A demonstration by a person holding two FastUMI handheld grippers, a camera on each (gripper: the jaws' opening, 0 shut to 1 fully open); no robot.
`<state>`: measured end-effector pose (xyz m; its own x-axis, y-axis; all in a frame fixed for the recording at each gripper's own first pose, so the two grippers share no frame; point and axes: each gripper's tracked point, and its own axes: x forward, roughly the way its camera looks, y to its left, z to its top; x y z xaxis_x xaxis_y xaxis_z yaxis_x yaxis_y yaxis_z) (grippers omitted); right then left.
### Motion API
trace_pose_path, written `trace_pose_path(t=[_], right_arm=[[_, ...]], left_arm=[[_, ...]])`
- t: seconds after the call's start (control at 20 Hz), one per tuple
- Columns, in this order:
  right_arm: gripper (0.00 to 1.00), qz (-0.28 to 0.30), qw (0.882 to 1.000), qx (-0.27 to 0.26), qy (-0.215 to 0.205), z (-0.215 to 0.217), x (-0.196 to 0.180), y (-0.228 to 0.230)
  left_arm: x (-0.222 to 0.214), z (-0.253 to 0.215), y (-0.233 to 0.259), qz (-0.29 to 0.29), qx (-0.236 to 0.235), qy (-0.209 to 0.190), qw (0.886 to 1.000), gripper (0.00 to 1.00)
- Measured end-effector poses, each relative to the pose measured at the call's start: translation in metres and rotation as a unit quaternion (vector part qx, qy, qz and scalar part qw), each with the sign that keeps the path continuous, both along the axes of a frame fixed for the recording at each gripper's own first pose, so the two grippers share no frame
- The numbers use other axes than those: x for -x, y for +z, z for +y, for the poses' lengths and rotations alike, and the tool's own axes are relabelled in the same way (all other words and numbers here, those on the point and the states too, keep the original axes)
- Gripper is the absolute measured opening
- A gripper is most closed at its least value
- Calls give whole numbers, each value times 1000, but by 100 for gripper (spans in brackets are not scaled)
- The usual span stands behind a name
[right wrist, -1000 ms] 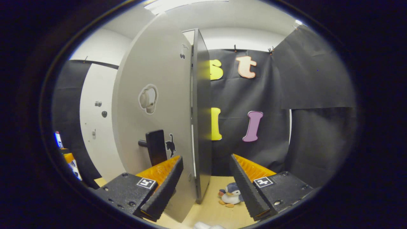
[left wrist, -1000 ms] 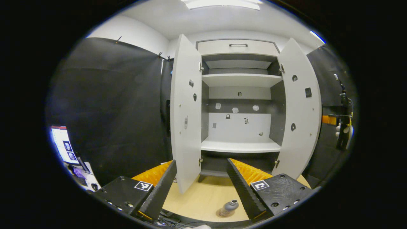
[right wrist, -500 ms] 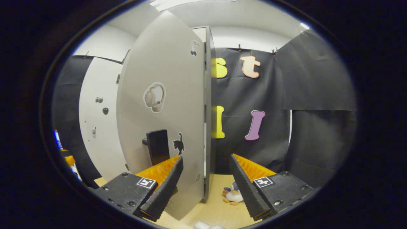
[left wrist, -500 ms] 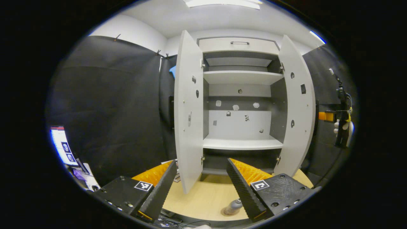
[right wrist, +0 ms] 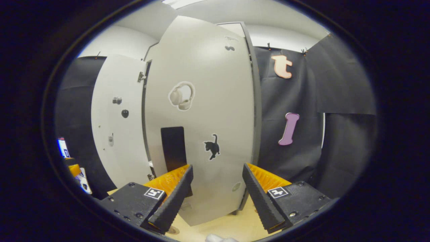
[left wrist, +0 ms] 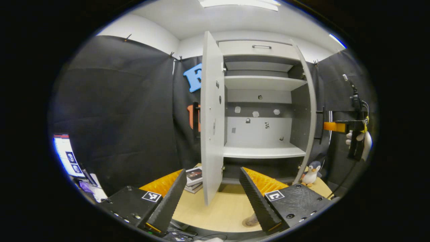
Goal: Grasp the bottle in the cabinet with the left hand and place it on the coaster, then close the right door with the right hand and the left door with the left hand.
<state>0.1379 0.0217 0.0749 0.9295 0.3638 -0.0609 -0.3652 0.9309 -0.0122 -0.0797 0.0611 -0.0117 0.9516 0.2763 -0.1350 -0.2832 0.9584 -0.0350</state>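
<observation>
Toy penguin (left wrist: 311, 172) standing on the wooden table (left wrist: 215, 213) by the cabinet's right foot, stack of books (left wrist: 194, 179) at the left foot, lit monitor (left wrist: 66, 155) far left, ceiling light panel (left wrist: 239, 3) overhead

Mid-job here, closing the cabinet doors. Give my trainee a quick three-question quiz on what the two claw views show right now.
1. True or false: the left door is fully closed.
2. What stands on the table by the foot of the right door: A) a mug, B) a toy penguin, C) a shoe?
3. Fill in: the shelves inside the cabinet are ____.

Key:
1. False; it stands wide open.
2. B.
3. Bare; no bottle on them. Both the left claw and the right claw are open and hold nothing.
</observation>
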Motion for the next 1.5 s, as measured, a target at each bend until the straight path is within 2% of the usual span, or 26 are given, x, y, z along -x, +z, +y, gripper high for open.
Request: trace_pose_path(t=[0.2, 0.3, 0.5, 0.6, 0.85, 0.9, 1.15, 1.2, 1.25, 1.4, 1.45, 1.5], right_arm=[[97, -21, 1000, 1, 18, 38, 3, 10], [96, -30, 999, 4, 23, 49, 7, 13], [96, -42, 999, 6, 21, 60, 15, 16], [97, -44, 999, 10, 20, 64, 21, 15], [97, -36, 999, 21, 10, 71, 39, -3], [98, -31, 999, 23, 5, 70, 42, -8], [98, -7, 1000, 17, -24, 65, 65, -28], [98, -1, 999, 17, -31, 62, 70, -32], [98, 5, 999, 16, -39, 59, 76, -37], [98, 22, 998, 18, -63, 47, 90, -50], [97, 27, 997, 17, -70, 43, 94, -53], [98, 31, 997, 15, -76, 39, 97, -56]], left_arm=[[7, 25, 3, -1, -6, 13, 1000, 96], [8, 36, 4, -3, -6, 18, 1000, 100], [6, 58, 4, -3, -9, 23, 1000, 100], [3, 73, 4, -1, -15, 23, 1000, 96], [-19, 129, 5, -4, -34, 34, 999, 96], [-27, 141, 5, -6, -38, 34, 999, 100], [-86, 200, 6, -13, -50, 31, 998, 98], [-101, 204, 8, -14, -52, 27, 998, 96], [-116, 207, 11, -18, -56, 20, 998, 100], [-157, 205, 23, -36, -50, -3, 998, 96], [-167, 202, 28, -42, -46, -10, 998, 100], [-175, 199, 34, -49, -47, -15, 998, 96]])
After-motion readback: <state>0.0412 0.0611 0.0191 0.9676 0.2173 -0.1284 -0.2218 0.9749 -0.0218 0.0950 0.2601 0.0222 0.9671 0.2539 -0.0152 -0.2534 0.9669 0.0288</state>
